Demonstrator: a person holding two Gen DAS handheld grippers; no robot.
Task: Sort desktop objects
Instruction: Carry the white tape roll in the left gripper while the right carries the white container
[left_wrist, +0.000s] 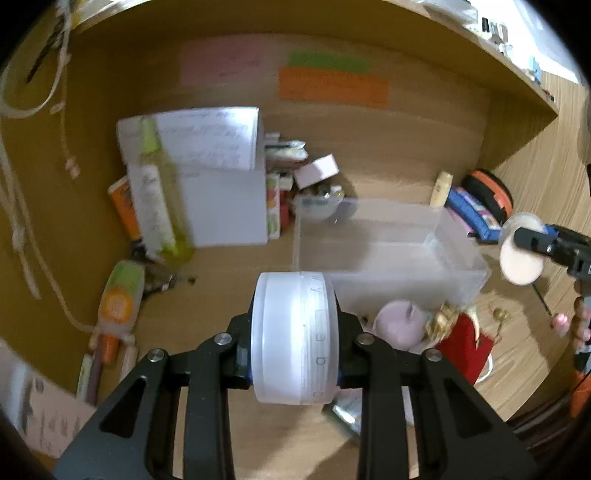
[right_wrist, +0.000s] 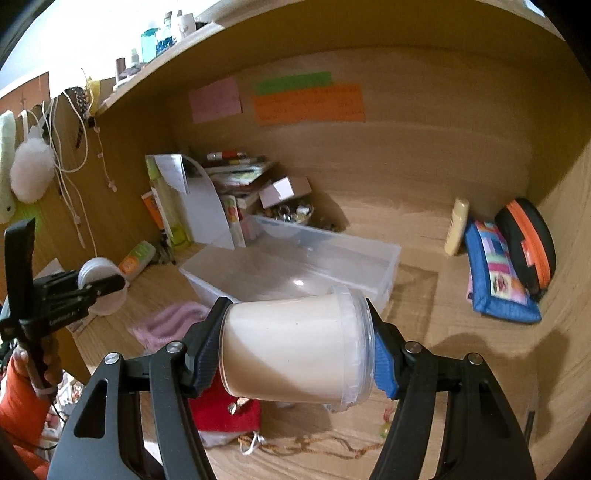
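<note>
My left gripper (left_wrist: 295, 339) is shut on a round frosted white jar (left_wrist: 295, 338), held on its side above the desk, just in front of the clear plastic bin (left_wrist: 461, 266). It also shows in the right wrist view (right_wrist: 99, 286) at the far left. My right gripper (right_wrist: 299, 347) is shut on a cream-filled clear tub (right_wrist: 295, 347), held sideways above the near edge of the bin (right_wrist: 391, 258). In the left wrist view the tub (left_wrist: 521, 258) is at the right, beside the bin's right end.
A pink cloth (right_wrist: 170, 321), a red pouch (left_wrist: 465, 343) and gold cord (right_wrist: 314, 446) lie on the desk in front of the bin. White file holder (left_wrist: 225, 206), tubes and books stand back left. A blue pouch (right_wrist: 495, 273) and black-orange case (right_wrist: 528, 243) lean at the right wall.
</note>
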